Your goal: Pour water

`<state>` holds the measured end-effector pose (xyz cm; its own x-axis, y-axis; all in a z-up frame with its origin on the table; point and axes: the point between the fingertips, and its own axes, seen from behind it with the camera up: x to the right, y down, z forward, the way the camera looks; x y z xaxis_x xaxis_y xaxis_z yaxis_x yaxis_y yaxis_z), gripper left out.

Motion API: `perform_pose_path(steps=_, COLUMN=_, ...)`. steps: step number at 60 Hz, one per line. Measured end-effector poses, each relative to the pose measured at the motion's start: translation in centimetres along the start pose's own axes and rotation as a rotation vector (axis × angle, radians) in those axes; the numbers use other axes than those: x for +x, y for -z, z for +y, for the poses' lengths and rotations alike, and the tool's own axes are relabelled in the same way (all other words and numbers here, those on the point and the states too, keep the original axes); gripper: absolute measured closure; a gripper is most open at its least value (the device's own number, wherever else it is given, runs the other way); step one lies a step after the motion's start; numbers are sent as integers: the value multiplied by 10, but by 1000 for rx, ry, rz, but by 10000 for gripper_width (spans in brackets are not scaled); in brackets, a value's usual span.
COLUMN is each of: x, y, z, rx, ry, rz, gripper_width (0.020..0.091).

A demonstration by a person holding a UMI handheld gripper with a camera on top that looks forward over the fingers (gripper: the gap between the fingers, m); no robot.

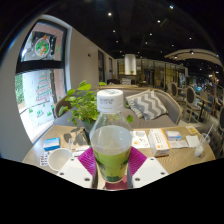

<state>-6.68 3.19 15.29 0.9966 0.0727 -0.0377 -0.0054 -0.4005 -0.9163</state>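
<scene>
Gripper view: gripper [111,166] was clamped on a bottle [111,140], both pink pads [88,160] pressing its sides. Bottle was clear plastic, upright, white cap [110,99] on, greenish liquid filling roughly the lower half. It sat between the fingers, over the near edge of the bench [160,155]; couldn't tell if its base touched the bench or was lifted.

Bench was light, rounded. A white cup [59,159] stood near the bench's near-left edge, just left of the gripper, open end up. A blue-and-white packet [51,144] lay beyond the cup toward the left edge. Cards [160,139] and leaflets were spread across the right half, well apart from the bottle. A small glass [199,150] stood near the right edge.

A leafy plant [85,103] stood behind the bottle at the far-left side of the bench. Beyond it, a chair with a striped cushion [149,103]. Posters [42,70] hung on the wall to the left. Ceiling spotlights were lit.
</scene>
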Motion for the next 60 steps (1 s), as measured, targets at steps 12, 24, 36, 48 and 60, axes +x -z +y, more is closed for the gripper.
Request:
perform_pose_path(steps=12, x=15, y=-27, z=54, rx=-71, ry=-15, rz=1, gripper_width=715)
perform_pose_path(steps=24, x=15, y=-31, z=80, rx=-74, ry=21, rz=-17, gripper_width=677)
perform_pose_path(steps=36, x=18, y=-29, z=88, rx=-140, ry=10, rz=-16, gripper_width=471)
perform_pose_path(steps=48, x=22, y=15, z=90, rx=-242, ry=-3, rz=47, gripper_width=251)
perform_pose_path(steps=60, x=-3, y=114, z=71, rx=-276, ry=-13, rz=66, gripper_width=250)
